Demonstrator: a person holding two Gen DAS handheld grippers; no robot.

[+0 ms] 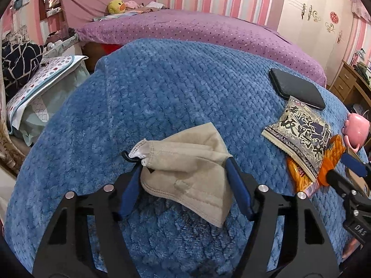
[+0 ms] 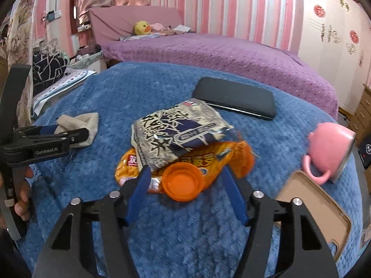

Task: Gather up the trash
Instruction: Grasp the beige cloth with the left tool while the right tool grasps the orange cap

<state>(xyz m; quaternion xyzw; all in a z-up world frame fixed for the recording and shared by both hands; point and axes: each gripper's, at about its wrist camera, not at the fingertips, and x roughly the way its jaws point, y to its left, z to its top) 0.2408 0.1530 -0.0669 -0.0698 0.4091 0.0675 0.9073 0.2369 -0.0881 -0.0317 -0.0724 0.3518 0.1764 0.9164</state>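
Observation:
A beige face mask (image 1: pixel 187 164) lies on the blue blanket (image 1: pixel 176 92) between the fingers of my left gripper (image 1: pixel 183 164), which is open around it. It also shows in the right wrist view (image 2: pixel 81 122). My right gripper (image 2: pixel 185 176) is open around an orange bottle cap (image 2: pixel 183 181), which lies on an orange snack wrapper (image 2: pixel 215 159). A grey printed snack bag (image 2: pixel 176 134) lies over that wrapper. The bag (image 1: pixel 299 132) and wrapper (image 1: pixel 299 180) also show at the right of the left wrist view.
A black phone (image 2: pixel 234 97) lies behind the snack bag. A pink mug (image 2: pixel 329 148) lies tipped at the right, beside a brown phone case (image 2: pixel 317 208). A purple bed (image 2: pixel 220 55) stands beyond. Folded bedding (image 1: pixel 41 88) sits at the left.

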